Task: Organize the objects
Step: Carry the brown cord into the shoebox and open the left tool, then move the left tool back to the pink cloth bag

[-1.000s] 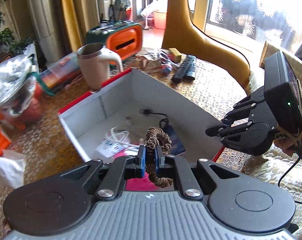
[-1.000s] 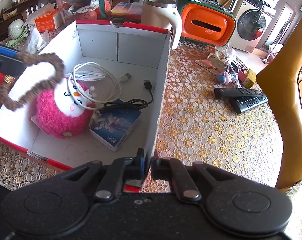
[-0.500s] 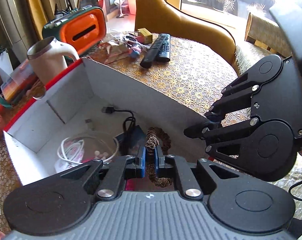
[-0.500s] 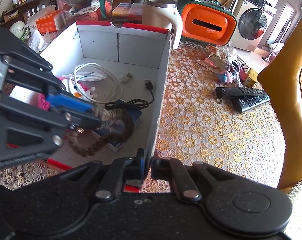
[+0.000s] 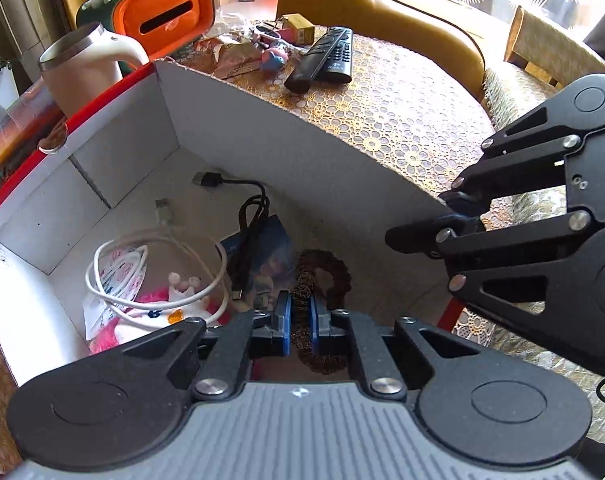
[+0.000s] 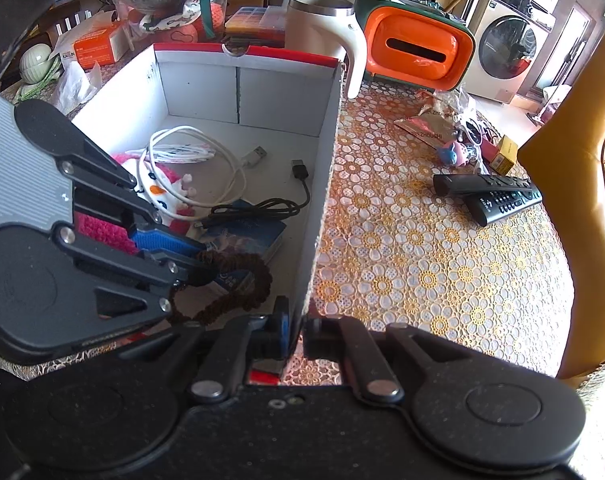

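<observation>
A white cardboard box [image 6: 326, 160] with a red outside stands on the lace-covered table. My right gripper [image 6: 296, 328] is shut on the near end of the box's right wall [image 5: 262, 120]; it also shows in the left wrist view [image 5: 454, 216]. My left gripper [image 5: 300, 312] is shut on a brown fabric hair loop [image 5: 334, 276] and hangs low inside the box beside that wall, above a blue booklet [image 6: 250, 236]. From the right wrist view, the left gripper [image 6: 198, 260] and the hair loop [image 6: 246, 292] are also seen. A white cable [image 6: 206, 152], a black USB cable [image 6: 270, 208] and a pink plush toy [image 6: 162, 188] lie in the box.
Two black remotes [image 6: 490, 196] lie on the table right of the box. Behind it stand a cream kettle [image 6: 322, 20] and an orange case [image 6: 418, 48]; small clutter and a toy [image 6: 454, 152] sit nearby. A yellow chair [image 6: 574, 200] borders the table's right.
My left gripper has come down and to the right into the box with the hair loop, close to the right gripper. The right gripper and the box have stayed still.
</observation>
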